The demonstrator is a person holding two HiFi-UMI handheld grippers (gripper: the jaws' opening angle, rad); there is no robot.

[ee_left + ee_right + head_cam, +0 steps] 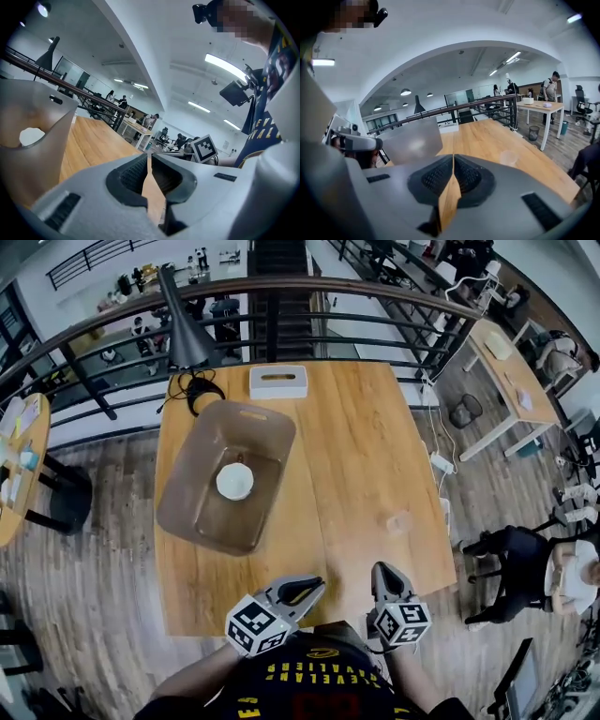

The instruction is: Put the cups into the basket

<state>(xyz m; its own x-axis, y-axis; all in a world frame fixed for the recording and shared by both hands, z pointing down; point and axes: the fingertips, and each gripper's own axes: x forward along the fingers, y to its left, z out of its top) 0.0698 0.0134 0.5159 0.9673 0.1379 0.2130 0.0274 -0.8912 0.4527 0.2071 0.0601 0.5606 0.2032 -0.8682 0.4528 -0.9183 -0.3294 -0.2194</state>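
Note:
A translucent grey basket (197, 512) sits on the left half of the wooden table (347, 437), with a white cup (234, 481) inside it. A clear cup (398, 521) stands on the table's right side; the right gripper view shows this clear cup (508, 158) ahead and to the right. My left gripper (317, 586) is shut and empty near the table's front edge, right of the basket (28, 117). My right gripper (382, 570) is shut and empty too, a short way in front of the clear cup.
A white tissue box (278, 382) lies at the table's far edge, with a black lamp (185, 324) and coiled cable (202, 390) at the far left corner. A railing (309, 296) runs behind the table. People sit at desks to the right.

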